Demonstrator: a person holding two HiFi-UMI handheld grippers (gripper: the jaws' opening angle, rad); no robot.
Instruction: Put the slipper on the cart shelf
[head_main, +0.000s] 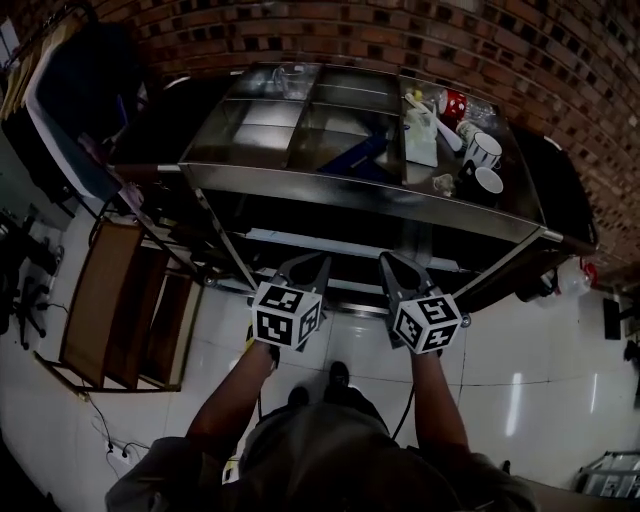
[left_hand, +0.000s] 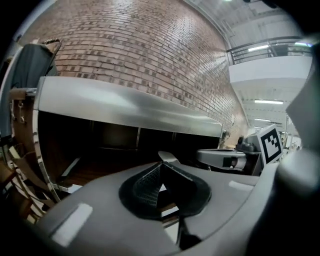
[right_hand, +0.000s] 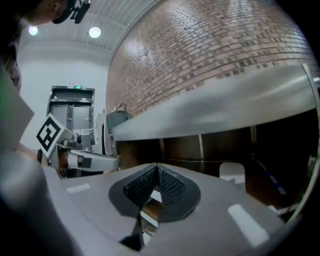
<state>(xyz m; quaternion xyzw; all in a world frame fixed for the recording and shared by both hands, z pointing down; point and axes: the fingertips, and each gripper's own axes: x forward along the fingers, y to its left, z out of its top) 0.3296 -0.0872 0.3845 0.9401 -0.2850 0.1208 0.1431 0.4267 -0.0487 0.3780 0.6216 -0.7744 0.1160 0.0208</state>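
Head view: the steel cart (head_main: 370, 190) stood at 12 o'clock, w/ a brick wall (head_main: 400, 30) behind it. The blue slipper (head_main: 352, 158) lay in the middle box of the cart's top shelf. It was at 12 o'clock from both claws and well apart from them. Two mugs (head_main: 485, 165) sat at the shelf's R end, at 2 o'clock. A wooden rack (head_main: 110, 300) stood on the white floor (head_main: 540, 370) at 9 o'clock. The L gripper (head_main: 310, 263) and R gripper (head_main: 390, 258) hung side by side, just in front of the cart, tips pointing at it. L gripper view: jaws pinched together at the tips, nothing btw them. R gripper view: same, jaws closed tight, nothing held. The cart's dark lower shelf (left_hand: 100, 145) was in front of both.
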